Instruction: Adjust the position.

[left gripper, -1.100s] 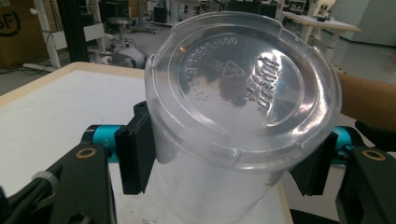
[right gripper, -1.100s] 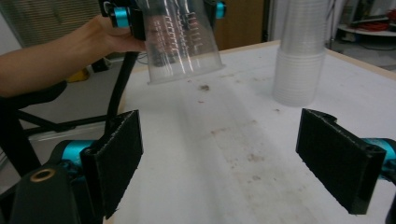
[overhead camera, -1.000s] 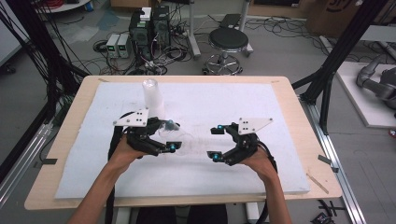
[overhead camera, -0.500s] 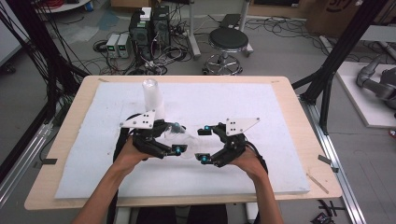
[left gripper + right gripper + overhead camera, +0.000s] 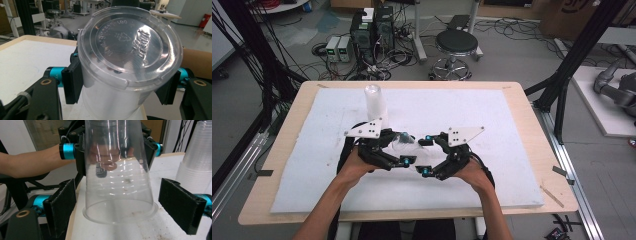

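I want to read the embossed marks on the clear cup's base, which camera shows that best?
The left gripper view: the clear cup turns its base to that camera. The right gripper view shows its wall and rim instead; the high view shows a small glint.

a light wooden table (image 5: 532, 125) carries a white foam mat (image 5: 492, 120) that covers nearly the whole top, leaving a bare wood border all round. a stack of clear plastic cups (image 5: 375, 102) stands upside down on the mat, toward its far left part.
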`<state>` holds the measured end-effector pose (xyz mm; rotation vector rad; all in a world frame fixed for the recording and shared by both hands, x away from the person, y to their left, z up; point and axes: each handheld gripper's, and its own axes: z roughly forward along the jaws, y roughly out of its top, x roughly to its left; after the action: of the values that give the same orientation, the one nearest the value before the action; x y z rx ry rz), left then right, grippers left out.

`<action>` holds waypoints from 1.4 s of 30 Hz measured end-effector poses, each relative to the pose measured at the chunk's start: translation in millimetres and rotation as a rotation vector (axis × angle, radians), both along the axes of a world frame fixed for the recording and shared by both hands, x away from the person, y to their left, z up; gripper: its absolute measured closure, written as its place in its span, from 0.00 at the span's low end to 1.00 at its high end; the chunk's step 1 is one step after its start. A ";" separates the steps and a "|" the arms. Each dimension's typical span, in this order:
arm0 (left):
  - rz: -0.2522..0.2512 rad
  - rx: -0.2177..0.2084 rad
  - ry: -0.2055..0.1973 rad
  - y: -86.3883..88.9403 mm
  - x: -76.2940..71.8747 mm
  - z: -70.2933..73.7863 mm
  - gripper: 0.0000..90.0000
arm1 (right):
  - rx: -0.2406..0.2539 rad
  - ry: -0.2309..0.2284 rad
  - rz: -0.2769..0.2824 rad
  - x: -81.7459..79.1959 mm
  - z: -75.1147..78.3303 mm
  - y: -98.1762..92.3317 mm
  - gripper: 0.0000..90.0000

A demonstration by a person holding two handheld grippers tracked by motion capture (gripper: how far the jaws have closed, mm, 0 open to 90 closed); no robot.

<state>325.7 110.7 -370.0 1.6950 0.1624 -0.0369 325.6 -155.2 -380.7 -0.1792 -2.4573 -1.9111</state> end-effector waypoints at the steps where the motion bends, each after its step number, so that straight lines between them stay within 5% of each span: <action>1: -0.002 0.003 -0.003 -0.3 0.1 0.1 0.38 | -0.001 -0.003 0.002 0.0 -0.1 0.8 0.16; 21: -0.022 0.000 -0.003 -5.6 -1.2 0.2 0.38 | -0.010 -0.010 0.016 0.0 -3.1 11.9 0.16; 42: -0.027 0.006 -0.005 -4.5 -1.0 -0.1 0.38 | -0.024 -0.033 0.023 -1.8 -2.5 12.7 0.34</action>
<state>324.6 106.3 -370.1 1.7032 0.1361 -0.0521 323.8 -142.5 -383.2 -0.1210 -2.4923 -1.8916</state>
